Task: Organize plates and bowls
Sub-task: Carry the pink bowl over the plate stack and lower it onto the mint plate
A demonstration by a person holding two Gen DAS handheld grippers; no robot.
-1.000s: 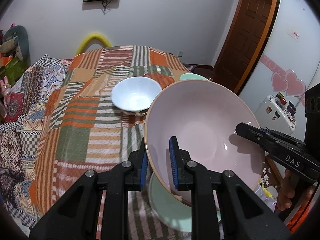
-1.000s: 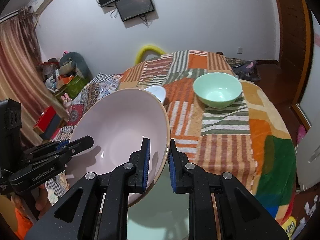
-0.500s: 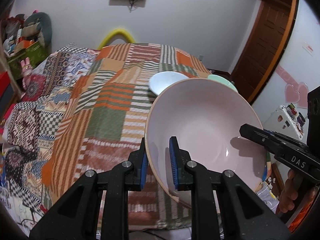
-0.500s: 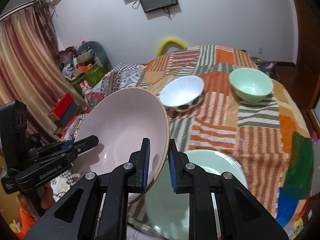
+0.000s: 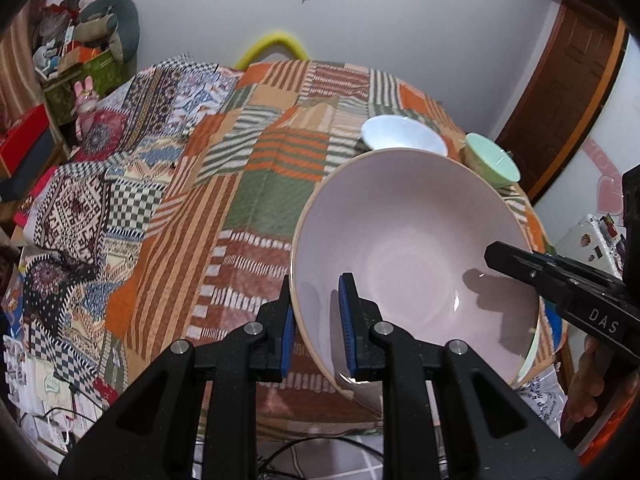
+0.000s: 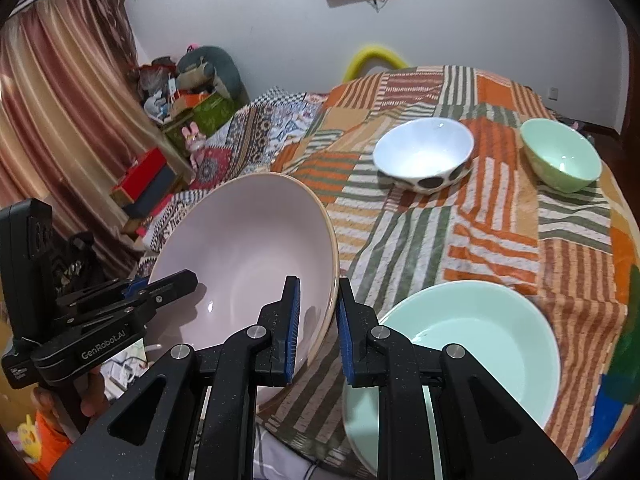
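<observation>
A large pink bowl (image 5: 412, 256) (image 6: 244, 256) hangs tilted above the near edge of the patchwork-covered table (image 5: 256, 184). My left gripper (image 5: 314, 320) is shut on its left rim. On the opposite rim my right gripper (image 6: 318, 324) is shut too, and its black finger shows in the left wrist view (image 5: 560, 284). A mint-green deep plate (image 6: 472, 344) lies on the cloth just right of the pink bowl. Farther back stand a white bowl with dark spots (image 6: 424, 156) (image 5: 404, 140) and a small mint-green bowl (image 6: 560, 156) (image 5: 492, 160).
The cloth's left half (image 5: 168, 200) bears no dishes. Left of the table are a curtain (image 6: 60, 120), red boxes (image 6: 140, 176) and a heap of toys (image 6: 192, 84). A wooden door (image 5: 560, 112) stands at the back right. A hand (image 5: 592, 384) grips the right tool.
Both grippers have carried the pink bowl leftwards and a little lower. The mint-green plate, under the bowl before, now lies beside it to the right. The back bowls shifted right in view.
</observation>
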